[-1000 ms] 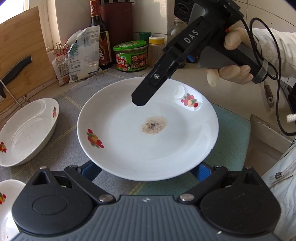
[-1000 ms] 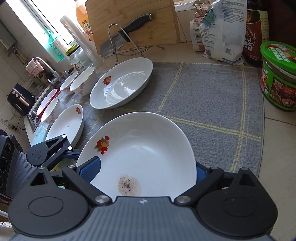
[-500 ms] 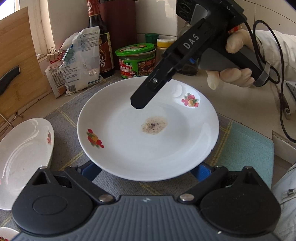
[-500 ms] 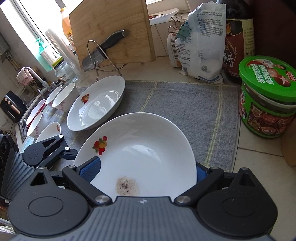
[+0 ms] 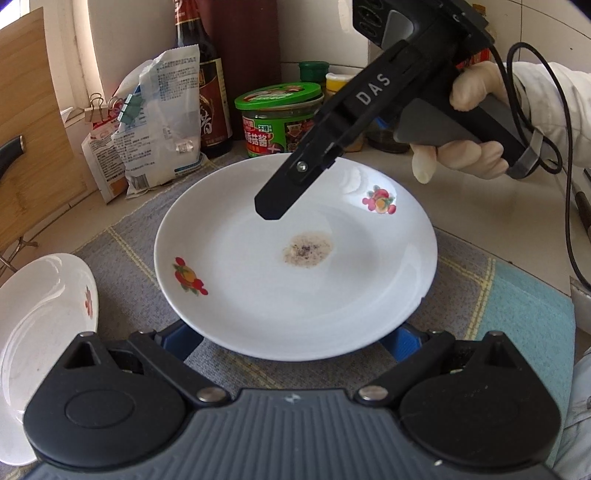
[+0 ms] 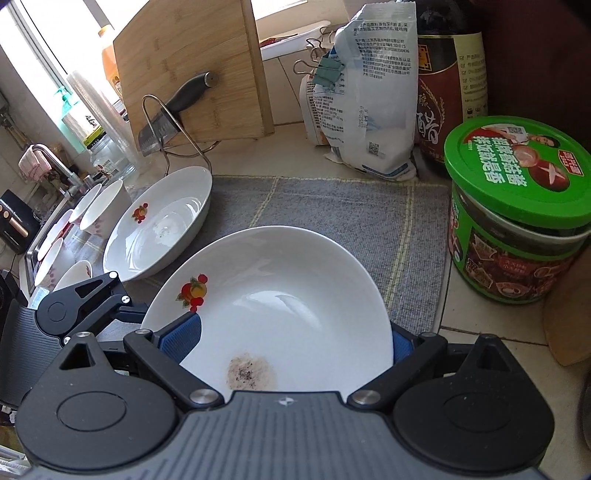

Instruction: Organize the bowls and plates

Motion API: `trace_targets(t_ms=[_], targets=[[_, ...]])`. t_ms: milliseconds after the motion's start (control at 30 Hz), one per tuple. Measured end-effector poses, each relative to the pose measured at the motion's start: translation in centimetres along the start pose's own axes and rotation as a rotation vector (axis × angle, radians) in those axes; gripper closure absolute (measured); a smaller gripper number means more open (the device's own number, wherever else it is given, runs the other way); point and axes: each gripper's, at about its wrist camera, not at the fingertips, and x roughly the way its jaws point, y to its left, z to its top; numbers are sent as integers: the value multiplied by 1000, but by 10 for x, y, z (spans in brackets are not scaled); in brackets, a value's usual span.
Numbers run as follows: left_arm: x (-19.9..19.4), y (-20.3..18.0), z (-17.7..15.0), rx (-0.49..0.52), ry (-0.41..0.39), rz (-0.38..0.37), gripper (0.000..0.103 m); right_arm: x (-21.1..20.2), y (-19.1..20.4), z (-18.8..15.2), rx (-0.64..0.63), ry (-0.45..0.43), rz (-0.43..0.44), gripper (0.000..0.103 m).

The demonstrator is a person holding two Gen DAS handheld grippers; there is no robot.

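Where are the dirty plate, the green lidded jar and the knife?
dirty plate [image 5: 295,291], left wrist view, bare white centre.
green lidded jar [image 6: 517,168], right wrist view, on its lid.
knife [image 6: 190,92], right wrist view, on its black handle.

- A pale tiled counter [image 6: 476,325] carries a grey woven mat [image 6: 332,210] with thin yellow lines.
- A wooden cutting board [image 6: 192,70] leans at 11 o'clock in the right wrist view, before a bright window [image 6: 33,48].
- Daylight floods in from 10 o'clock.
- A tap [image 6: 55,162] stands at 9 o'clock.
- White wall tiles [image 5: 317,29] rise at 12 o'clock in the left wrist view.
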Motion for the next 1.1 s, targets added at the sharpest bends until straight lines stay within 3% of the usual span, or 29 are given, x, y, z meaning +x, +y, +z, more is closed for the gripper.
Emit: trace_targets(t_ms=[867, 1100], targets=[[9, -1, 2, -44, 21, -41, 3, 4, -4, 0, 5, 20, -43, 1], [6, -4, 1, -12, 19, 9, 3, 2, 3, -3, -17, 4, -89, 0]])
